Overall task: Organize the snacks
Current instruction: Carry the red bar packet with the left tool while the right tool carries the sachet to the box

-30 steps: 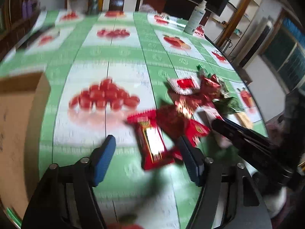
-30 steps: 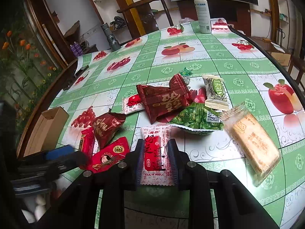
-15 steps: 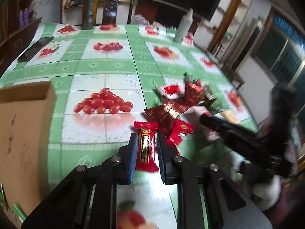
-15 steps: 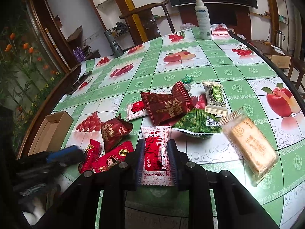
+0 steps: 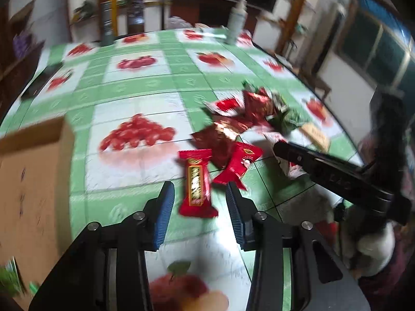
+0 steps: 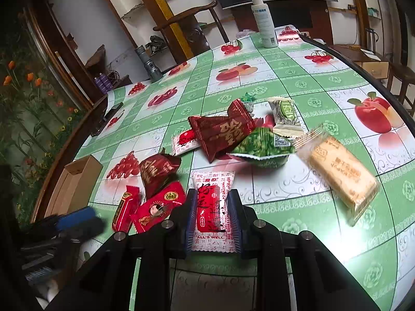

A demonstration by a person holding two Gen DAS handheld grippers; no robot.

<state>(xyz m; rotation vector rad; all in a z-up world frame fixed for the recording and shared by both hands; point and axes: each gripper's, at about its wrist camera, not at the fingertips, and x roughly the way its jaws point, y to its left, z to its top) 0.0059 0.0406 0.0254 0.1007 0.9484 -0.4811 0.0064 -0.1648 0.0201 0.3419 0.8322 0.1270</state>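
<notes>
Snacks [image 6: 223,132] on fruit-print tablecloth [image 6: 298,88]; left jaws opening around nothing, right jaws gripping white-red packet [image 6: 211,207].

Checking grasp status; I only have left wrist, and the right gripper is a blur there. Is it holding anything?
Observer: Yes. The right gripper is shut on a white-and-red packet, with a pad on each long edge.
Operator: Which packet? Any marking?
Observer: "ALL'S WELL" is printed along its near edge.
Operator: Anything crowding it on the right?
Observer: No. The biscuit pack lies off to the right, apart from the fingers.
</notes>
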